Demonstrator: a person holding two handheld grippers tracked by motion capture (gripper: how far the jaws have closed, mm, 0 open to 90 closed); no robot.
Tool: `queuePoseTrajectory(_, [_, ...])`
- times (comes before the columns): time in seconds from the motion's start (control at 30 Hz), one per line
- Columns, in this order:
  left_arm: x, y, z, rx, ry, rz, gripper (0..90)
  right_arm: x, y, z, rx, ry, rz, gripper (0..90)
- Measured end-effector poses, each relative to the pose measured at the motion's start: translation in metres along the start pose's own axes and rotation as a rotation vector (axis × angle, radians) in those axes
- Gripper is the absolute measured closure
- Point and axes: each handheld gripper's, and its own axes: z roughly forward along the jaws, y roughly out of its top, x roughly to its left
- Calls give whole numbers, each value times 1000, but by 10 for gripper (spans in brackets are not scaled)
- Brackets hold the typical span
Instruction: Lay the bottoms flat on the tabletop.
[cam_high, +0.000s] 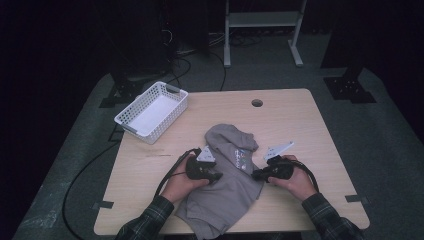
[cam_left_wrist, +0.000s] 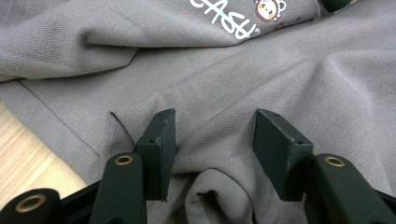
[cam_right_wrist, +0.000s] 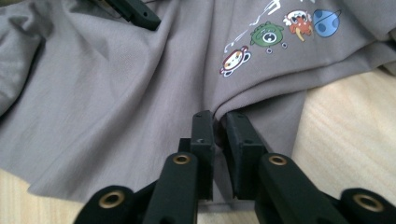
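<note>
Right gripper view is showing my right gripper (cam_right_wrist: 219, 122) pinching the grey shirt (cam_right_wrist: 140, 93) edge at lower centre, left gripper (cam_left_wrist: 215, 135) half-open over a fold, so thin cloth is risking slipping out.

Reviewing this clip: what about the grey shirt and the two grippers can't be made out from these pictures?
- Grey shirt: its lower end runs off the table edge and the bottom of the high view.
- Printed lettering: cut off by the top edge of the left gripper view.
- Left gripper: fabric bunches between the jaws; whether the pads press it is unclear.
- Right gripper: the pinched fold's depth is hidden by the jaws.
</note>
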Motion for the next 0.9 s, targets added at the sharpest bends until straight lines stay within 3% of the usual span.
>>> queuePoseTrajectory(0.13, [0,0,0,-2,1,0,487,-2,3,0,2,-28,9,881])
queuePoseTrajectory(0.33, [0,0,0,-2,2,-1,487,-9,5,-4,-5,-111,22,896])
queuePoseTrajectory(0.5, [0,1,0,1,1,-2,487,-18,6,-14,-52,-179,47,897])
queuePoseTrajectory(0.67, [-5,7,-2,17,17,16,430,-21,11,-24,-122,-166,62,897])
queuePoseTrajectory(0.9, [-23,31,-13,-78,32,64,366,-5,35,-40,-233,-133,9,898])
